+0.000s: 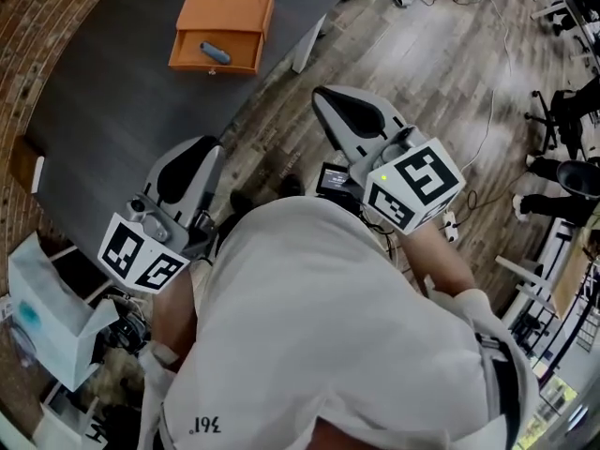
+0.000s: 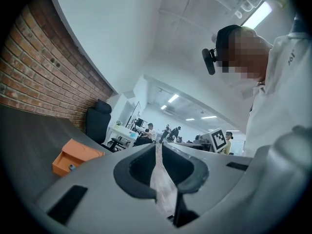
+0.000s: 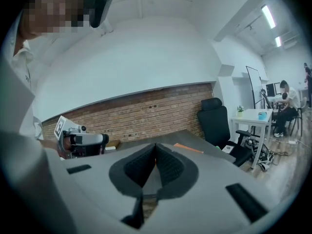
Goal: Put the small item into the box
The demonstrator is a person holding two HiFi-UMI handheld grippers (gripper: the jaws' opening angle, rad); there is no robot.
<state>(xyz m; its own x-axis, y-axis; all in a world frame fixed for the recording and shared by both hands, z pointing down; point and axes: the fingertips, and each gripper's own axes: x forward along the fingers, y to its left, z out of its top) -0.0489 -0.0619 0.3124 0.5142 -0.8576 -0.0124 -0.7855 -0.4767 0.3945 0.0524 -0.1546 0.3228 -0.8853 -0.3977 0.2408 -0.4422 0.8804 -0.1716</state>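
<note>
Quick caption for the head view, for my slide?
A small grey item lies inside the open orange box on the dark table.

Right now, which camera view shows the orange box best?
The head view: it looks down into the open orange box on the table, small grey item inside. The left gripper view shows the box small and side-on; the right gripper view catches only an orange sliver of it.
</note>
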